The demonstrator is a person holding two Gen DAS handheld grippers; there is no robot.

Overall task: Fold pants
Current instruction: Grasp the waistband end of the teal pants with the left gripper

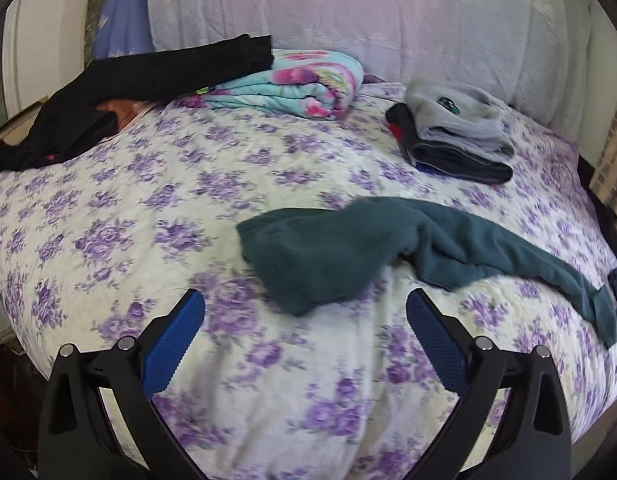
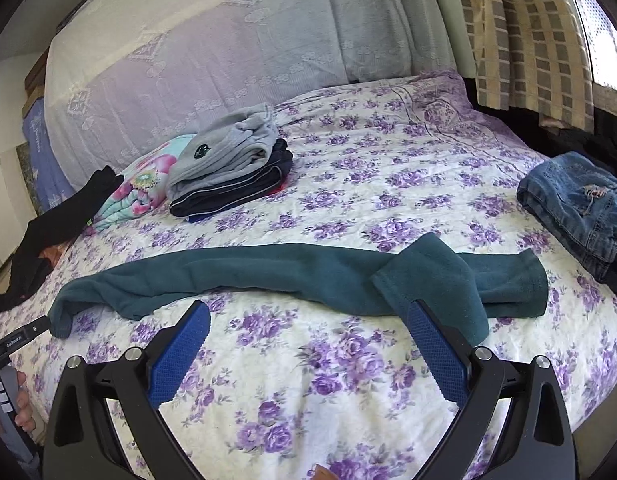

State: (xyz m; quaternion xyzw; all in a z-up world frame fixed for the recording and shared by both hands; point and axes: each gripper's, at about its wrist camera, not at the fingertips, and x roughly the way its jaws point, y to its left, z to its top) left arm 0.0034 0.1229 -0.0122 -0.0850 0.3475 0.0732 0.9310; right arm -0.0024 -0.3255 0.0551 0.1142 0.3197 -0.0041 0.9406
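Matt fleecy teal pants [image 2: 292,276], quilted cotton bedspread [image 2: 348,380]

Small white lettering is showing on the black bar [image 2: 18,341] at the left edge of the right wrist view, but it is reading too blurred to spell out with confidence. A small dark emblem is sitting on the folded grey garment [image 2: 228,152], and no letters are showing in it. No other text is appearing.
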